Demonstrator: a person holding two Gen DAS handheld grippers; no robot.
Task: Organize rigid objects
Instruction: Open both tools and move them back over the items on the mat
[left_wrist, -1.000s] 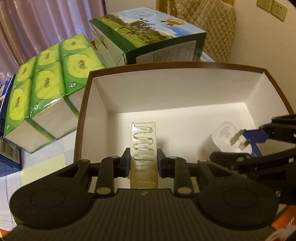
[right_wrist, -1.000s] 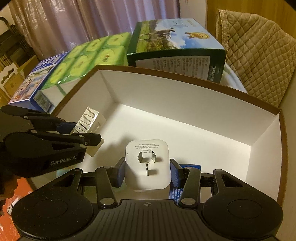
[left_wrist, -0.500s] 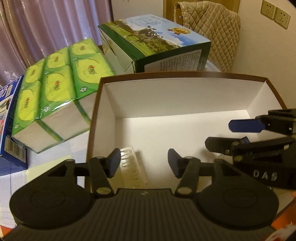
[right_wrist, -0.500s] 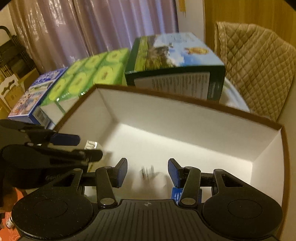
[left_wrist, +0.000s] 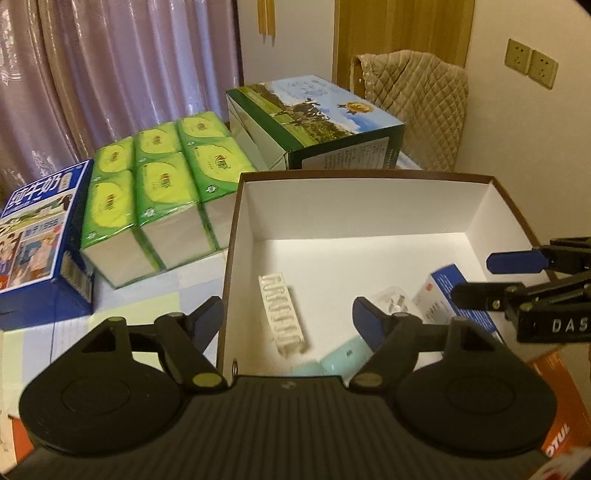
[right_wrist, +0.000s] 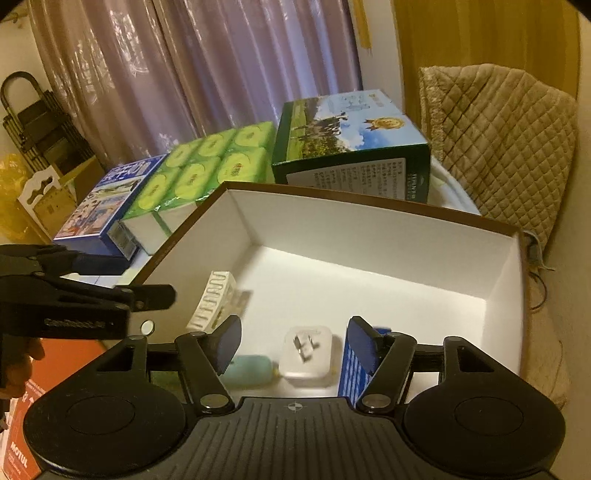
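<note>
The left tongs hang above the near left corner of the box, jaws opening and wide apart, gripping nothing; the white ridged strip lies loose on the box floor below and between the fingers; the right tongs hang over the near middle of the box, jaws opening too, with nothing clamped; the white plug, prongs up, lies on the floor between and beneath its fingers, touching neither. A mint case lies just left of the plug, and a blue packet leans just to its right, its print too small to read. In the left view the right tongs' body reads "DAS"; beyond the left tongs sits a blue carton with Chinese characters, then green tissue packs, then a green carton with a cow picture; an orange box by the left tongs reads "MOTUL".
</note>
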